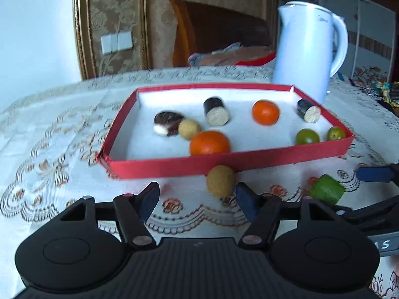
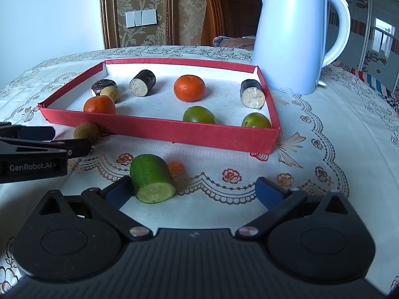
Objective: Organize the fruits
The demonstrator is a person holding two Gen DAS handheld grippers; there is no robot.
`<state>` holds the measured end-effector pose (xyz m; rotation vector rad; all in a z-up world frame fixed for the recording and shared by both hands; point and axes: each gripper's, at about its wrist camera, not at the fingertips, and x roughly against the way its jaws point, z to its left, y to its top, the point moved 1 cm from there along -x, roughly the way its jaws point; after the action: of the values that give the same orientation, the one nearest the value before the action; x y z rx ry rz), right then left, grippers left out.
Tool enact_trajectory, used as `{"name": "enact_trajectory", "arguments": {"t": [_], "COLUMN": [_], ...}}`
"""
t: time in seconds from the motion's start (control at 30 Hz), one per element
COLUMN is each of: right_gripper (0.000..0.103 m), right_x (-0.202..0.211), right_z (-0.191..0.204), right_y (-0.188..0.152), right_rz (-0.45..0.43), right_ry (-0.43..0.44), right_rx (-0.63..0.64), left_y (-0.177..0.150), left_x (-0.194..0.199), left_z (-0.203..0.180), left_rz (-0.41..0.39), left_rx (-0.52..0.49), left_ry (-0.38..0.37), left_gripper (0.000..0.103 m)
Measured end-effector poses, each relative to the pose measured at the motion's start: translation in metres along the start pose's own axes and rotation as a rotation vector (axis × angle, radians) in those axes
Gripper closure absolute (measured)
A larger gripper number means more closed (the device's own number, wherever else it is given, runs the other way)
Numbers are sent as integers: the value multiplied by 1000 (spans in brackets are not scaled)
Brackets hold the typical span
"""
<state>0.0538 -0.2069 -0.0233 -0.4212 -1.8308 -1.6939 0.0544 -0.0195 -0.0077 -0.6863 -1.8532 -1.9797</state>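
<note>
Tan round fruit (image 1: 221, 181) lies outside (just beside) the red tray (image 1: 174, 167).

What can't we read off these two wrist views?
- Tan ball by the tray: right view, partly hidden by left gripper.
- Near orange: left view, bottom cut by tray wall.
- Dark piece: left view, blurred, unidentifiable.
- Kettle: top cut off.

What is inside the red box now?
The red box holds two oranges, two green fruits, two dark cut cylinders, a tan ball and a dark piece partly covered by that ball.
</note>
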Motion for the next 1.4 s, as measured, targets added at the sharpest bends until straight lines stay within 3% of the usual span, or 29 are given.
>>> {"name": "enact_trajectory", "arguments": {"t": [0.2,0.4,0.67,0.8,1.0,1.4], "right_gripper": [13,30,35,46,71,71], "right_x": [3,4,4,5,7,9], "right_z": [6,8,10,12,19,20], "right_y": [1,2,3,2,1,1], "right_rz": [-16,-27,-31,-38,-52,-59], "right_ry": [16,53,65,75,101,92], "right_rx": [40,53,59,70,112,107], "left_y": [4,0,-1,-1,-1,-2], "left_x": [-3,-5,-4,-3,-1,3], "left_z": [-3,-8,-8,-7,-9,-12], "left_rz": [-36,-11,-16,-19,-25,-42], "left_rx": [-25,-54,-54,-55,-69,-81], "left_ry": [10,-26,-29,-31,-31,-14], "left_gripper": [36,66,67,70,75,78]}}
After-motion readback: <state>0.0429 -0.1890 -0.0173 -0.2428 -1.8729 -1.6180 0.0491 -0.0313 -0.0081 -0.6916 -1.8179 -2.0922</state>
